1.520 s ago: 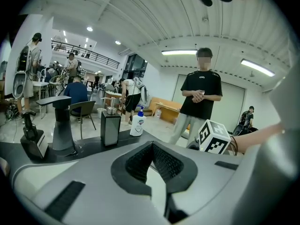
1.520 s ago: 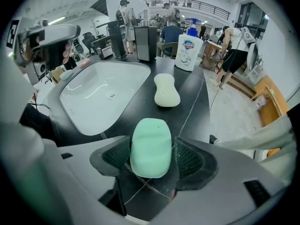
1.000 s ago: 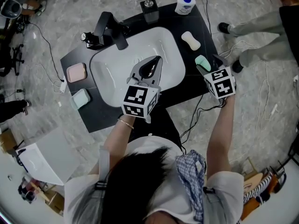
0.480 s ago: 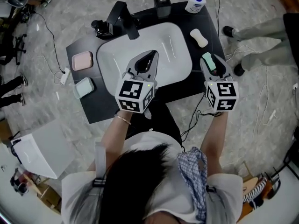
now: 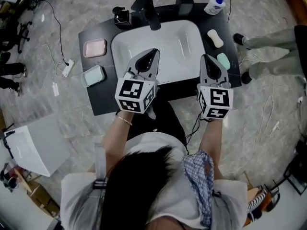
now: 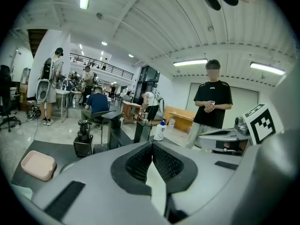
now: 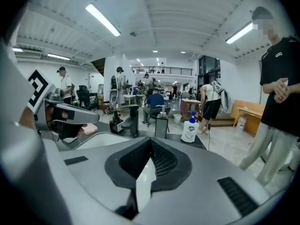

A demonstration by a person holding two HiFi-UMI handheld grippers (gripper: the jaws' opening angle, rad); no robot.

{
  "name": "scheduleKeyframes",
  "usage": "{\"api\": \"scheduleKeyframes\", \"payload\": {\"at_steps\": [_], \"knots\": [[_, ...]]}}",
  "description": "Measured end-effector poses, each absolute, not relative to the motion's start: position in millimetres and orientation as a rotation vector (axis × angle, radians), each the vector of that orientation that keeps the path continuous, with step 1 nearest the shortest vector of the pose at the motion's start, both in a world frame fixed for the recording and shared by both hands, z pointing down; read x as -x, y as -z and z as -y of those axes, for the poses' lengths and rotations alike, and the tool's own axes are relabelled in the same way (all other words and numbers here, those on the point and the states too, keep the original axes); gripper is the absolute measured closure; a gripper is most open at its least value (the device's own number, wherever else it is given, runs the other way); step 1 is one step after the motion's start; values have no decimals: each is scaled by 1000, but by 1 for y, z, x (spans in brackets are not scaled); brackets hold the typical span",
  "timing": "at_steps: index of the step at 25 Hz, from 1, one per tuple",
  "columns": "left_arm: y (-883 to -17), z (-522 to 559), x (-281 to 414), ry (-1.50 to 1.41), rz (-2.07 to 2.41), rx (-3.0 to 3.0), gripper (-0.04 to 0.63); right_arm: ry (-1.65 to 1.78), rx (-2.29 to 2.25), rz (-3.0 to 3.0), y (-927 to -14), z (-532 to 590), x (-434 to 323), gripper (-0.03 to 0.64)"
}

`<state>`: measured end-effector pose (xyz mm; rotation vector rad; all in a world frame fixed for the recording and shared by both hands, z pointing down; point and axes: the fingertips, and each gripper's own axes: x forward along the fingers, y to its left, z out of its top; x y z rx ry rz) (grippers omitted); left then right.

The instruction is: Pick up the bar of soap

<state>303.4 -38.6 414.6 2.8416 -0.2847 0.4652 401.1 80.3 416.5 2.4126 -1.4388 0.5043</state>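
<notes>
The person is holding both grippers over the near edge of a matte black surface [image 5: 98,99], which is carrying a smooth, glossy white sink [image 5: 120,44] with rounded corners. The left gripper [image 5: 155,51] is hanging over the basin, and its ribbed dark jaws are pressing together at the tips with nothing between them, as the left gripper view is showing [image 6: 151,144]. The right gripper [image 5: 205,57] is hovering over the sink's right rim. Its jaws have just been closing and are now meeting tip to tip, empty, with only their grooved pads facing each other [image 7: 151,142].

The green bar of soap [image 5: 223,60], a smooth rounded oval, is lying on the black surface to the right of the sink, just beside the right gripper and outside its jaws. The white bar of soap [image 5: 215,38], pinched at the waist like a peanut, is lying farther back on the same side, apart from the green one.

A boxy black faucet [image 5: 148,8] is standing behind the basin, and a white pump bottle [image 5: 214,5] with a blue top is standing at the back right corner. On the left of the sink, a pink dish [image 5: 94,48] and a pale teal dish [image 5: 93,75], both rounded rectangles, are lying apart from each other.
</notes>
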Motion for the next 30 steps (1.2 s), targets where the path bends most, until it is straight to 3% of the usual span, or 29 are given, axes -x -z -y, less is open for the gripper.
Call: {"api": "scheduleKeyframes", "payload": {"at_steps": [19, 30], "knots": [[-390, 90, -156, -371, 493, -2835, 584, -441, -2396, 1649, -394, 0, -239, 603], [-387, 96, -119, -334, 497, -2821, 584, -435, -2346, 1629, -400, 10, -193, 604]]}}
